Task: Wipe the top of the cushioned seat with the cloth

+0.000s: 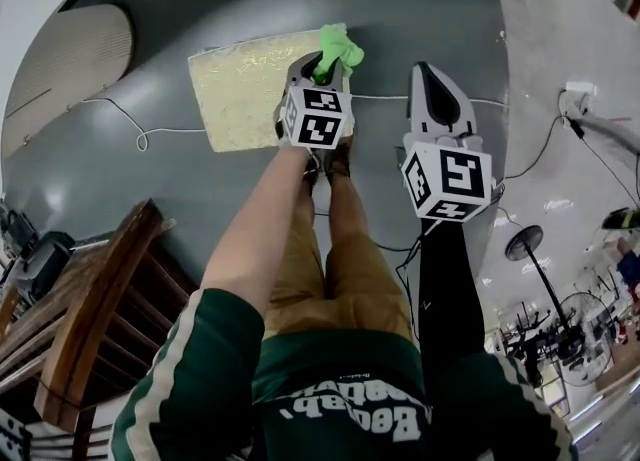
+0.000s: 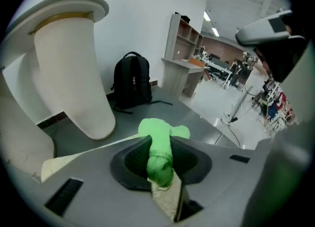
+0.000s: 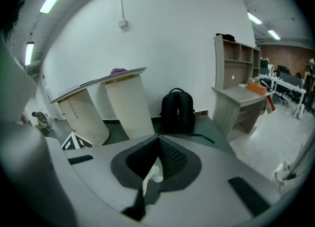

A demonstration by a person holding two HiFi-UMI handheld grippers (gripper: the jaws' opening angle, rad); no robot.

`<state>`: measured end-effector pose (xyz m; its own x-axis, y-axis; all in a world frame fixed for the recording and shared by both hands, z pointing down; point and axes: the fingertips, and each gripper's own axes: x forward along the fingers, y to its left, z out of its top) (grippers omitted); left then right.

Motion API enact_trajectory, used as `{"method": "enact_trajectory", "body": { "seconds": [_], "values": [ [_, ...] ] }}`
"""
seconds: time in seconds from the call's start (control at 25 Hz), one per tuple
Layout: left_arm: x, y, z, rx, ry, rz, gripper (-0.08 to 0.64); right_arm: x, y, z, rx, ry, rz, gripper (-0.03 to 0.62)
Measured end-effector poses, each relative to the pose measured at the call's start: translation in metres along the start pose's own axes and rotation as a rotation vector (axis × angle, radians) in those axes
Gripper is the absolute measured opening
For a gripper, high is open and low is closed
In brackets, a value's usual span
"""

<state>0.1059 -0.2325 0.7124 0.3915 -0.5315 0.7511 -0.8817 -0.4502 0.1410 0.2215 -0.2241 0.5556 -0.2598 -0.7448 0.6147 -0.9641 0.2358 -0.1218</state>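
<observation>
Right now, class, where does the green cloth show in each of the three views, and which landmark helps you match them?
Head view: green cloth at top centre, in the left gripper's tip, by the cushioned seat's right edge.
Left gripper view: lower centre, pinched between the jaws.
Right gripper view: not in it.
Landmark: black backpack, in both gripper views only.

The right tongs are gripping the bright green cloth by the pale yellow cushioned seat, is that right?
Not quite. The left tongs are gripping the bright green cloth by the pale yellow cushioned seat; the left gripper view shows it pinched there. The right tongs are shut on nothing.
</observation>
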Motion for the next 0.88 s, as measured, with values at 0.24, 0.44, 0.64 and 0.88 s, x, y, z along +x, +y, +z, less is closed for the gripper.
{"method": "enact_trajectory", "body": {
  "seconds": [0.24, 0.44, 0.64, 0.88],
  "values": [
    [0.000, 0.016, -0.011, -0.022, 0.043, 0.033, 0.100, -0.001, 0.007, -0.014, 0.006, 0.022, 0.025, 0.008],
    [-0.015, 0.042, -0.019, -0.019, 0.051, 0.057, 0.100, 0.004, 0.023, -0.015, -0.004, 0.030, 0.046, 0.008],
    [-0.040, 0.102, -0.048, -0.028, 0.078, 0.104, 0.100, 0.017, 0.054, -0.009, -0.030, 0.028, 0.070, 0.008],
    [-0.083, 0.194, -0.083, -0.038, 0.121, 0.199, 0.100, 0.032, 0.102, -0.006, -0.058, 0.035, 0.100, 0.008]
  ]
}}
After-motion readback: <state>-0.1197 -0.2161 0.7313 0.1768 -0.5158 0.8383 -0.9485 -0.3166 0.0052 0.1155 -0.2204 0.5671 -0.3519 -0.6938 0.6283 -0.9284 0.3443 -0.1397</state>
